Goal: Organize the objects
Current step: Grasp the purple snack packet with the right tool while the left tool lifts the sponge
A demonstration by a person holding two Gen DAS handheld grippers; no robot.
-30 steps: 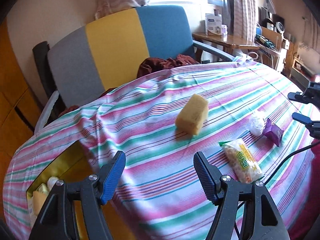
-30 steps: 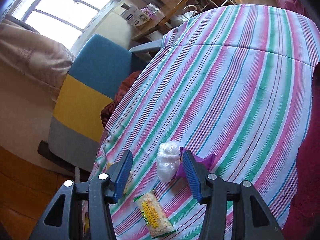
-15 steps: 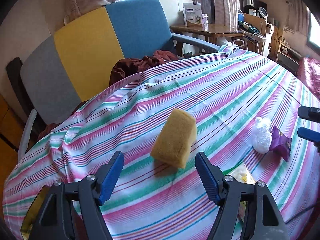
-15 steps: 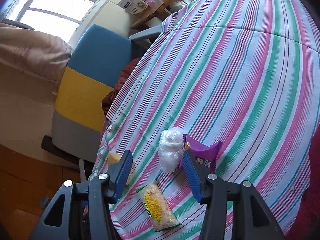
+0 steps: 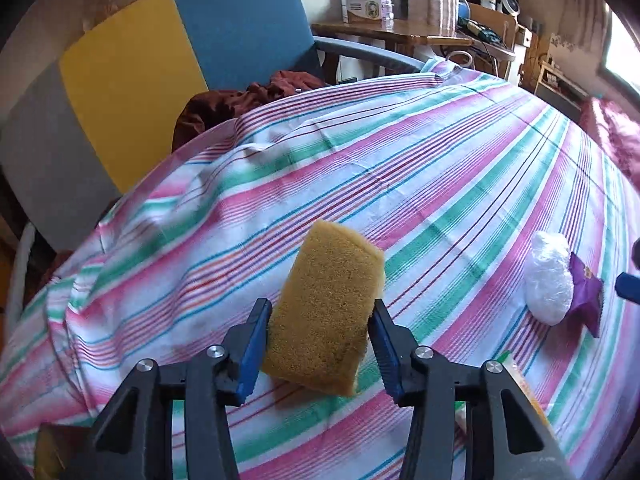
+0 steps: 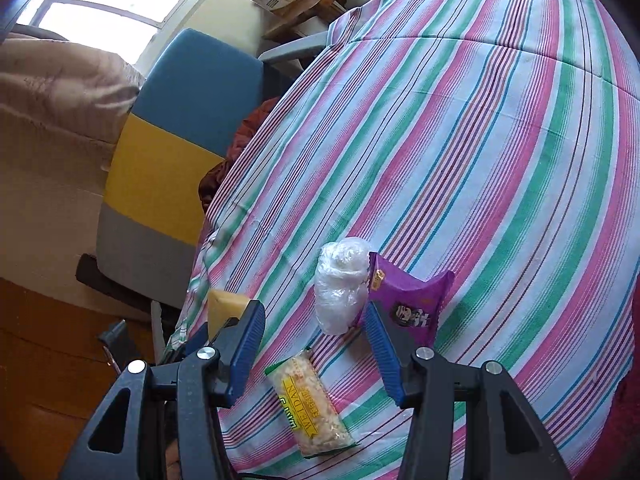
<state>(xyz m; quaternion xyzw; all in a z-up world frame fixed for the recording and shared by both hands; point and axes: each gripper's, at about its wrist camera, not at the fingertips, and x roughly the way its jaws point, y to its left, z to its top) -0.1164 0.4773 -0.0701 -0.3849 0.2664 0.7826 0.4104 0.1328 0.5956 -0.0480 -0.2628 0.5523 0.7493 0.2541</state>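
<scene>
A yellow sponge (image 5: pixel 328 304) lies on the striped tablecloth (image 5: pixel 440 168) and also shows past the right gripper's left finger, sponge (image 6: pixel 224 306). My left gripper (image 5: pixel 320 312) is closing on it, both blue pads touching its sides. My right gripper (image 6: pixel 313 312) hangs open over the cloth with nothing pressed between its pads. Just beyond its tips sit a white plastic bundle (image 6: pixel 342 284) and a purple snack packet (image 6: pixel 408 300). A clear bag of yellow snacks (image 6: pixel 312 408) lies below its fingers. The left wrist view shows the bundle (image 5: pixel 548 284) and packet (image 5: pixel 584 296) at far right.
A chair with grey, yellow and blue panels (image 5: pixel 160 60) stands against the table's far edge, with a dark red cloth (image 5: pixel 248 96) on its seat. A wooden side table (image 5: pixel 392 32) with boxes stands behind. The cloth's edge drops off at left.
My left gripper has come forward and down to the sponge, and its jaws have narrowed from wide apart to touching the sponge's sides. The right gripper has hardly shifted.
</scene>
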